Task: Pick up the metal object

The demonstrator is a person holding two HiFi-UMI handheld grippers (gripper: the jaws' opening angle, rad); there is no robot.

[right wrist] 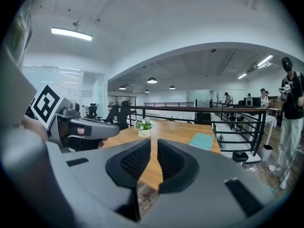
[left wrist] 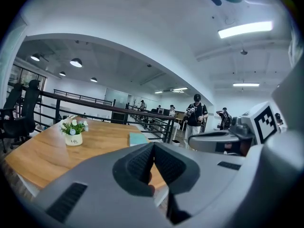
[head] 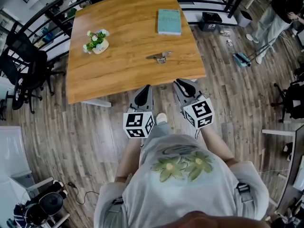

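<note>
Metal object (head: 160,57) is lying flat on the wooden table (head: 118,75), close to the near edge, and nothing is touching it. You are holding both grippers side by side at that near edge, at six o'clock from the object and apart from it. Your left gripper (head: 146,88) is pointing toward twelve o'clock with its jaws pressing together at the tips, nothing between them. Your right gripper (head: 183,83) is sitting just beside it at three o'clock. Its jaws are standing a sliver apart, and only tabletop and floor are showing through the gap. A teal book (head: 169,21) is lying at twelve o'clock from the object, well apart from it, toward the far edge. A small potted plant (head: 97,41) with white flowers is standing upright at ten o'clock from the object. A black office chair (head: 23,70) is sitting off the table's nine o'clock side.
</note>
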